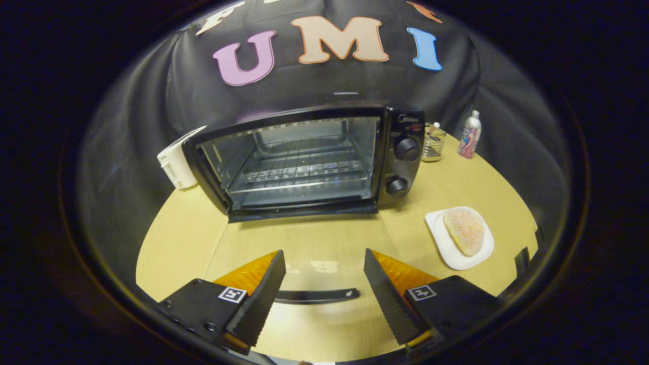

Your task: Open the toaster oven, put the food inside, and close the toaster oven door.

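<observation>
The toaster oven [309, 162] carries a small brand mark at the top of its control panel, above the two round knobs [407, 149], but the lettering is too small to read; the can [470, 135] standing far back to the right has a coloured printed label that is likewise illegible. The oven is black, sits on the pale wooden table [324, 243] beyond the fingers, and its glass door [314, 289] lies folded down flat towards the gripper, the dark handle strip showing between the fingers. Inside, a wire rack [299, 172] spans the shiny metal cavity. The gripper [324, 289] hovers over the lowered door with its jaws spread wide, holding nothing. The food [464, 230], a half-round pastry with a sugary, pinkish-yellow crust, rests on a white square plate [445, 247] on the table, right of the oven and ahead of the right finger. A white appliance [175, 163] stands just beside the oven's left side, and a small glass jar [433, 143] sits behind its right corner.
</observation>
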`<action>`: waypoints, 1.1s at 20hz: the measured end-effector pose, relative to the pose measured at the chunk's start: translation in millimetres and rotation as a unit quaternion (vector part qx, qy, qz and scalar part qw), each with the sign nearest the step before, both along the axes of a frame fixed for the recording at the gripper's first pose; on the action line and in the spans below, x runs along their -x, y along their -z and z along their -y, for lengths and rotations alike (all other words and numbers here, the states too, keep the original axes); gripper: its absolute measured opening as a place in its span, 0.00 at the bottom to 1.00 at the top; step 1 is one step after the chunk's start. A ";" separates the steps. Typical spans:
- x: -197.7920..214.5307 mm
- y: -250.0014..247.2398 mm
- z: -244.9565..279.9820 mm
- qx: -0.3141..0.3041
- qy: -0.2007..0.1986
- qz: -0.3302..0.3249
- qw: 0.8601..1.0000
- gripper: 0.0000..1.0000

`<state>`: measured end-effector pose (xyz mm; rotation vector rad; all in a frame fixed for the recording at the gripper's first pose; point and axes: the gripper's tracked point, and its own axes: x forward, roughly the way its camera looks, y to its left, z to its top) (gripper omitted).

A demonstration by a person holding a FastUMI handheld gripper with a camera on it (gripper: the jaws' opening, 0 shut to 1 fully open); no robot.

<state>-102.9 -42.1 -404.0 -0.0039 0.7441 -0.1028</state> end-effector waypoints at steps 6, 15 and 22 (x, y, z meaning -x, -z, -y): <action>-17.7 -20.5 78.8 0.036 0.064 0.014 0.997 0.99; -15.7 -14.2 180.0 0.076 0.139 -0.006 0.987 0.99; -14.5 13.1 234.3 0.087 0.155 -0.042 0.983 0.99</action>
